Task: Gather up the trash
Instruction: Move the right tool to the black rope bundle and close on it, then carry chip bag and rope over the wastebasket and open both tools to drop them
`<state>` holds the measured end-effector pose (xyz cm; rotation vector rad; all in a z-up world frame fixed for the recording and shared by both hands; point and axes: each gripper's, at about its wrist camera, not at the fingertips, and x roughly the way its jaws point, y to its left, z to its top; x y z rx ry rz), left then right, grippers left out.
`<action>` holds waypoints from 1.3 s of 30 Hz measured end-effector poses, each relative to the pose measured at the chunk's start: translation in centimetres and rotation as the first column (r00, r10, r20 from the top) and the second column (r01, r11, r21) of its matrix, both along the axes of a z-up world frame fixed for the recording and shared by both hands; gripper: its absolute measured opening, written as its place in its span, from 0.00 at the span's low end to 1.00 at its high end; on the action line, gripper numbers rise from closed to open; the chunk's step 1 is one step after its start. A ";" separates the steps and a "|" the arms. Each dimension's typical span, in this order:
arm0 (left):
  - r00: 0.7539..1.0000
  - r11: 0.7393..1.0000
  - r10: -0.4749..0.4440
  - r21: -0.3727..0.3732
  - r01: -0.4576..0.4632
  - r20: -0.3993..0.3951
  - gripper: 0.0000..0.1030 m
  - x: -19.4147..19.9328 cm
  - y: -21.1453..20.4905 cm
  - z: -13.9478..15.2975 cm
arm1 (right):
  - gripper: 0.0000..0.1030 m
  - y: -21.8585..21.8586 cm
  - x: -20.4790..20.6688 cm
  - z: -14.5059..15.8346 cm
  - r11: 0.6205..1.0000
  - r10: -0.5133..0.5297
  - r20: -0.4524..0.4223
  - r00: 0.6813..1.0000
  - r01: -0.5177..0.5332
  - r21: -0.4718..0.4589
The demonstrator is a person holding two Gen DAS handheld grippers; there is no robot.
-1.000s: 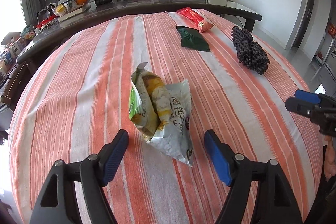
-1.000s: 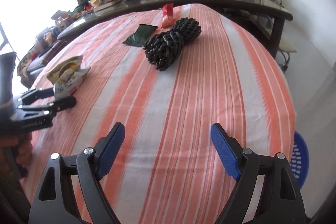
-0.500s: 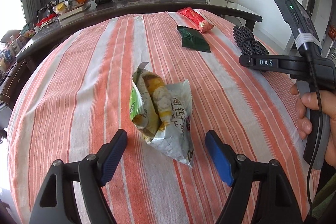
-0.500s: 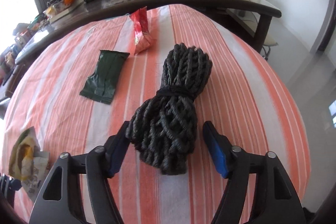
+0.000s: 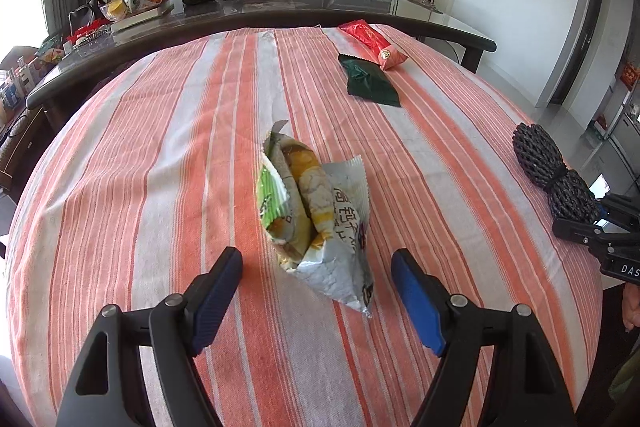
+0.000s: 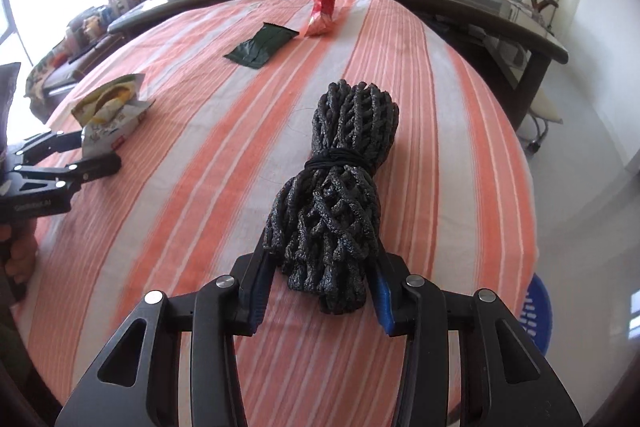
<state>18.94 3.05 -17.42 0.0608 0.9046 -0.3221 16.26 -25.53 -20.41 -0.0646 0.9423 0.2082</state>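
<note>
A crumpled green and silver snack bag [image 5: 316, 203] lies on the striped tablecloth [image 5: 160, 147]. My left gripper [image 5: 316, 257] stands open, with the bag's near end between its blue pads and untouched. A black foam-net bundle [image 6: 340, 179], tied at its middle, lies near the table's right side. My right gripper [image 6: 322, 263] is closing on the bundle's near end, and both pads touch it. A dark green wrapper [image 5: 370, 83] and a red wrapper [image 5: 374, 39] lie farther back.
A blue plastic basket [image 6: 536, 311] sits on the floor beyond the table's right edge. A long dark table [image 5: 280, 11] with a plant, bowls and clutter runs behind. A hand [image 6: 20, 255] holds the left gripper at the left of the right wrist view.
My right gripper swung over to the black bundle and its jaws narrowed around the near end. The left gripper and the snack bag kept still.
</note>
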 end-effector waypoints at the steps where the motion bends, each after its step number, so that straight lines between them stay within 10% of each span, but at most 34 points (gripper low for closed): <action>1: 1.000 1.000 0.009 0.008 -0.009 0.001 0.76 -0.1 0.3 0.0 | 0.44 -0.5 -0.4 0.1 1.000 -0.001 -0.005 1.000 0.001 0.015; 8: 1.000 0.999 -0.009 0.031 0.009 -0.002 0.76 -1.0 2.3 0.4 | 0.66 -1.9 -0.9 1.4 0.996 -0.008 -0.040 0.999 0.011 0.092; 22: 0.998 0.998 -0.057 -0.006 0.057 -0.005 0.76 1.5 0.3 1.3 | 0.73 -0.7 3.5 3.9 0.997 0.010 -0.132 0.991 0.000 0.074; 25: 0.998 0.998 -0.058 -0.023 0.058 -0.008 0.75 1.4 0.5 1.5 | 0.69 0.4 4.3 3.0 0.999 0.023 -0.183 0.983 -0.018 0.032; 28: 0.998 0.997 -0.065 -0.038 0.064 -0.026 0.38 1.6 0.7 1.4 | 0.34 1.0 4.8 1.9 0.999 0.046 -0.239 0.970 -0.039 0.034; 39: 0.996 0.993 -0.083 -0.089 0.084 0.019 0.21 -0.5 -0.7 3.8 | 0.29 -0.3 1.2 5.5 0.998 0.056 -0.108 0.993 -0.052 0.045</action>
